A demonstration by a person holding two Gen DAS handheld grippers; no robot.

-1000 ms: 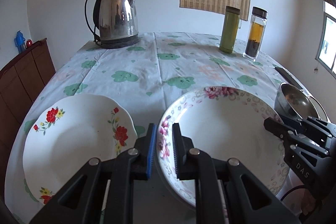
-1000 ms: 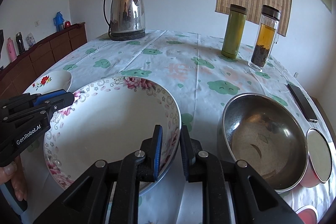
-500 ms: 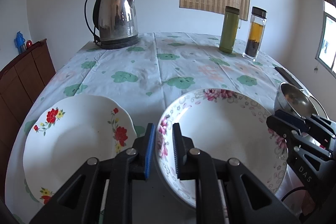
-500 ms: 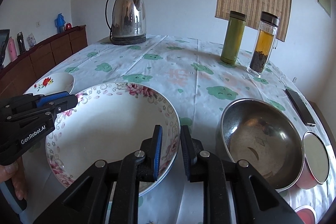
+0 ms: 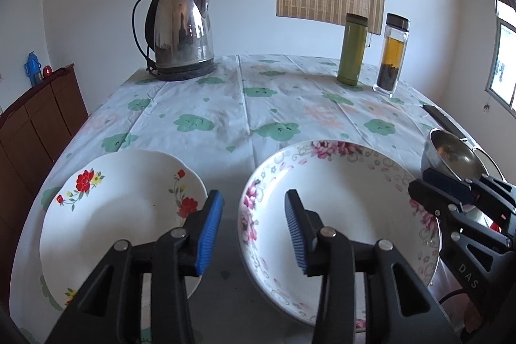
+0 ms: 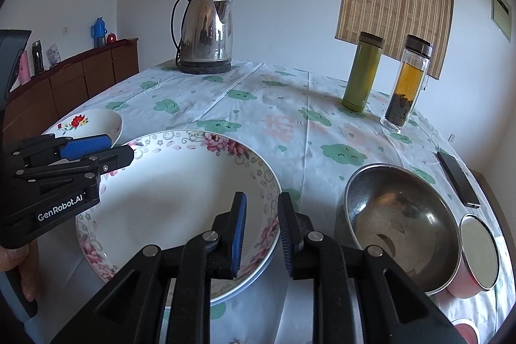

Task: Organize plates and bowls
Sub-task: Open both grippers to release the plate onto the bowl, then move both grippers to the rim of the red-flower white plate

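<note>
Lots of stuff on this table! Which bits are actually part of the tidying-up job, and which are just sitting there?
Part of the job: pink-flowered plate, red-flowered plate, steel bowl, pink bowl, left gripper, right gripper.

Just sitting there: kettle, green flask, tea bottle, phone.

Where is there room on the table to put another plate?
Bare cloth lies between the kettle, the green flask and the pink-flowered plate. The near edge is crowded: red-flowered plate, steel bowl.

At the lower right of the right wrist view we see a pink cup (image 6: pixel 464 290) mostly hidden behind the steel bowl (image 6: pixel 400 224), and another pink item (image 6: pixel 464 329) cut off by the frame's edge.
</note>
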